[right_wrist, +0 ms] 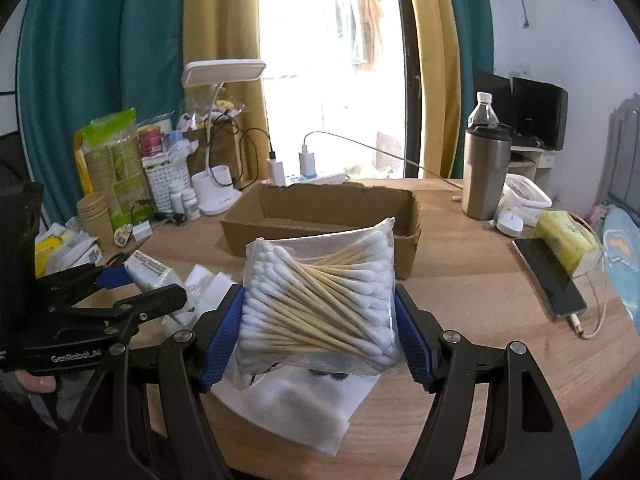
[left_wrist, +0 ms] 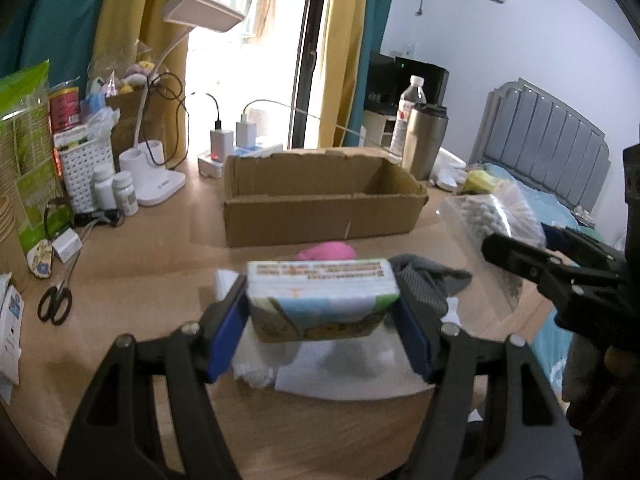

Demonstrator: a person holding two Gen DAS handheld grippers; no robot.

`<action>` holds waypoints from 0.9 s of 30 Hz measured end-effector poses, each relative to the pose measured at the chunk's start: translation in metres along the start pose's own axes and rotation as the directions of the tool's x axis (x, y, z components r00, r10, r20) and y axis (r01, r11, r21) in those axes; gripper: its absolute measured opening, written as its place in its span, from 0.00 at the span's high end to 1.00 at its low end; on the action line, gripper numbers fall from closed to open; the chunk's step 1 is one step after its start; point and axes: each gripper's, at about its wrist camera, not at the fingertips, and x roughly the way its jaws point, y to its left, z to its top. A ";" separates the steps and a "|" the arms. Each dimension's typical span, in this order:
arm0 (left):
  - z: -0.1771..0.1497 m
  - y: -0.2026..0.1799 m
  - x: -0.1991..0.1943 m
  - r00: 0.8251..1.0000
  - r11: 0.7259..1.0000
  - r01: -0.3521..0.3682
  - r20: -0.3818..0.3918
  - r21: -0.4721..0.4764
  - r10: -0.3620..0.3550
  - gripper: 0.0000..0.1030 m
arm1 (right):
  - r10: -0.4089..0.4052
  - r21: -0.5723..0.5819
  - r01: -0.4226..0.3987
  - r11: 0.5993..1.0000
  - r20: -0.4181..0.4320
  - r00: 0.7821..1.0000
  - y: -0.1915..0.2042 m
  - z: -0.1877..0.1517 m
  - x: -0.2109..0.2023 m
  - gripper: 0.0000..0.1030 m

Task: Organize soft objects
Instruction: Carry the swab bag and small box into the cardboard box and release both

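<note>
My left gripper (left_wrist: 322, 316) is shut on a small tissue pack (left_wrist: 322, 300) and holds it above the wooden table (left_wrist: 160, 280), in front of the open cardboard box (left_wrist: 320, 200). My right gripper (right_wrist: 320, 324) is shut on a clear bag of cotton swabs (right_wrist: 320, 300), lifted in front of the same box (right_wrist: 320, 216). In the left wrist view the swab bag (left_wrist: 496, 216) and right gripper (left_wrist: 516, 258) are at the right. In the right wrist view the left gripper (right_wrist: 138, 286) and its tissue pack (right_wrist: 154, 274) are at the left. A pink soft item (left_wrist: 326, 250), a grey cloth (left_wrist: 424, 280) and white cloths (right_wrist: 296, 404) lie below.
A white desk lamp (left_wrist: 160, 176), pill bottles (left_wrist: 114, 192), chargers (left_wrist: 222, 142) and scissors (left_wrist: 56, 300) crowd the left. A steel tumbler (right_wrist: 486, 172), water bottle (right_wrist: 484, 110), phone (right_wrist: 548, 276) and yellow tissue pack (right_wrist: 568, 240) stand at the right. A bed (left_wrist: 552, 184) lies beyond the table.
</note>
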 end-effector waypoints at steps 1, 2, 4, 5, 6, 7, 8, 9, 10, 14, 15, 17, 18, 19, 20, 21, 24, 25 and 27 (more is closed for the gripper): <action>0.002 0.000 0.000 1.000 1.000 -0.001 0.002 0.000 0.001 0.33 | -0.001 0.004 0.001 1.000 0.003 1.000 -0.003 0.003 0.001 0.28; 0.005 0.000 0.001 1.000 1.000 -0.002 0.004 -0.001 0.002 0.33 | -0.001 0.006 0.001 1.000 0.005 1.000 -0.003 0.004 0.002 0.28; 0.009 0.001 0.003 1.000 1.000 -0.006 0.007 -0.002 0.006 0.33 | -0.001 0.010 0.001 1.000 0.009 1.000 -0.007 0.009 0.005 0.28; 0.011 0.001 0.004 1.000 1.000 -0.008 0.007 -0.003 0.008 0.33 | 0.001 0.011 -0.001 1.000 0.010 1.000 -0.008 0.012 0.007 0.28; 0.013 0.001 0.005 1.000 1.000 -0.011 0.006 -0.003 0.011 0.33 | 0.002 0.012 -0.002 1.000 0.011 1.000 -0.009 0.014 0.009 0.28; 0.015 0.002 0.007 1.000 1.000 -0.014 0.006 -0.005 0.014 0.33 | 0.005 0.013 -0.005 1.000 0.011 1.000 -0.010 0.016 0.012 0.28; 0.017 0.002 0.009 1.000 1.000 -0.017 0.005 -0.007 0.017 0.33 | 0.006 0.013 -0.007 1.000 0.011 1.000 -0.011 0.018 0.014 0.28; 0.020 0.003 0.010 1.000 1.000 -0.020 0.006 -0.009 0.021 0.33 | 0.009 0.013 -0.009 1.000 0.009 1.000 -0.013 0.019 0.016 0.28; 0.022 0.004 0.012 1.000 1.000 -0.023 0.006 -0.010 0.023 0.33 | 0.011 0.012 -0.011 1.000 0.007 1.000 -0.014 0.021 0.019 0.28; 0.032 0.006 0.022 0.999 0.999 -0.035 0.004 -0.017 0.035 0.33 | 0.021 0.011 -0.021 1.000 -0.001 1.000 -0.019 0.029 0.030 0.28; 0.034 0.007 0.025 0.999 0.999 -0.037 0.002 -0.018 0.037 0.33 | 0.022 0.010 -0.022 1.000 -0.004 1.000 -0.021 0.030 0.034 0.28; 0.040 0.007 0.031 0.999 0.999 -0.041 0.000 -0.019 0.041 0.33 | 0.024 0.013 -0.023 1.000 -0.009 1.000 -0.025 0.034 0.041 0.28; 0.043 0.007 0.033 0.999 0.999 -0.042 0.000 -0.019 0.042 0.33 | 0.025 0.014 -0.025 1.000 -0.011 1.000 -0.027 0.036 0.044 0.28; 0.046 0.008 0.037 0.999 0.999 -0.044 -0.001 -0.019 0.044 0.33 | 0.025 0.015 -0.025 1.000 -0.012 1.000 -0.029 0.038 0.047 0.28; 0.048 0.007 0.040 0.999 0.999 -0.045 -0.002 -0.018 0.045 0.33 | 0.026 0.017 -0.026 1.000 -0.014 1.000 -0.031 0.040 0.051 0.28; 0.051 0.007 0.043 0.999 0.999 -0.047 -0.003 -0.018 0.047 0.33 | 0.027 0.019 -0.027 0.999 -0.016 1.000 -0.034 0.042 0.055 0.28; 0.060 0.007 0.054 0.999 0.999 -0.048 -0.004 -0.016 0.048 0.33 | 0.027 0.024 -0.027 0.999 -0.019 0.999 -0.041 0.047 0.064 0.28; 0.063 0.007 0.057 0.999 0.999 -0.047 -0.004 -0.015 0.047 0.33 | 0.027 0.026 -0.026 0.999 -0.020 0.999 -0.044 0.049 0.068 0.28; 0.067 0.007 0.064 0.999 0.999 -0.046 -0.005 -0.015 0.046 0.33 | 0.025 0.030 -0.024 0.999 -0.024 0.999 -0.049 0.052 0.075 0.28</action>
